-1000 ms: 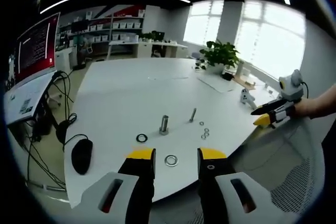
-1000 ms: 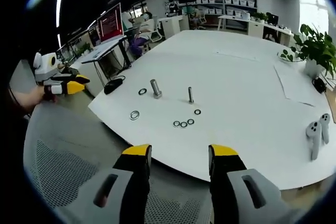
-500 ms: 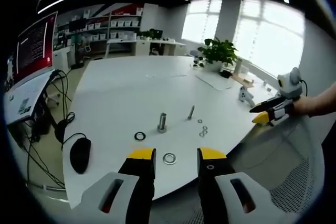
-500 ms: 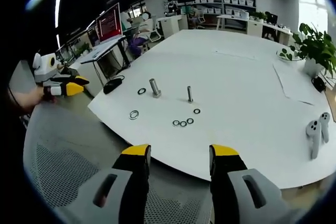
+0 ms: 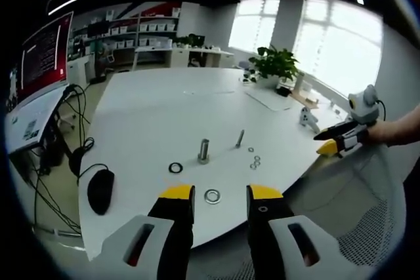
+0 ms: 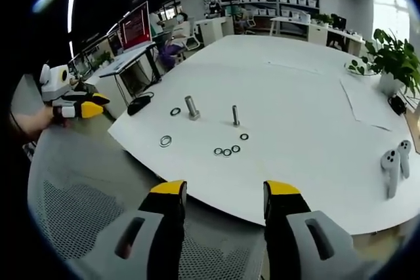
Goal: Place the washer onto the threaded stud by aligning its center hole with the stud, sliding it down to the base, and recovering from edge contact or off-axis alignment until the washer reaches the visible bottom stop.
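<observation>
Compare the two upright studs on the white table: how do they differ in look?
The thick stud is wider and has a broad base; the thin stud is narrow and slim. In the left gripper view, the thick stud stands nearer the dark ring, while the thin stud stands nearer the cluster of small washers. Both are metallic, bare, and upright on the table.

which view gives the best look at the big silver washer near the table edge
The left gripper view: the large silver washer lies flat just beyond the open jaws of the left hand-held gripper, its center hole clear. In the right gripper view the same washer is smaller and farther off, near the table edge.
</observation>
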Demonstrator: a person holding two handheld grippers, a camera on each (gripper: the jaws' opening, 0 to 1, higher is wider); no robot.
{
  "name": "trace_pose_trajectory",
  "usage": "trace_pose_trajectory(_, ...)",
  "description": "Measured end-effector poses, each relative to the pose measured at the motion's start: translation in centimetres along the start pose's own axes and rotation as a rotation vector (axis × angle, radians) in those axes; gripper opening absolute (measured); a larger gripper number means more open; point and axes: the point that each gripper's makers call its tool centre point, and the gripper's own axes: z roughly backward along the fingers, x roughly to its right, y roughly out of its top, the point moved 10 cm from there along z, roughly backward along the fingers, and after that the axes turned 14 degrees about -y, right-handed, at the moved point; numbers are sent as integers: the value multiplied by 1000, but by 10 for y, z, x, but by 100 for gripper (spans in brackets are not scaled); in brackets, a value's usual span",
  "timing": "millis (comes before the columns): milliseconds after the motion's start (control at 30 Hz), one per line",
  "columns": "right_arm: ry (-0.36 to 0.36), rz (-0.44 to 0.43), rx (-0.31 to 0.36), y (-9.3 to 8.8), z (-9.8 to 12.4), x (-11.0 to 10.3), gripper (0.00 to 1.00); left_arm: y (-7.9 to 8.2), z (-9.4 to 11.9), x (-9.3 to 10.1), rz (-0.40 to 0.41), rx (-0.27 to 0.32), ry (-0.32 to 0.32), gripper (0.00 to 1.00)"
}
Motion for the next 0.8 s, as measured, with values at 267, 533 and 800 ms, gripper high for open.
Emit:
trace_pose_trajectory(267,12,1,-3,0,-1,-2,50,-1,-1,0,-4,-16,-9,29)
trace_pose_trajectory(533,14,-19,13,1,0,0,50,-2,-1,-1,2,-23,-2,29)
trace_pose_trajectory(800,-7,-42,84,6,5,4,50,-6,-5,-1,10,-73,0,29)
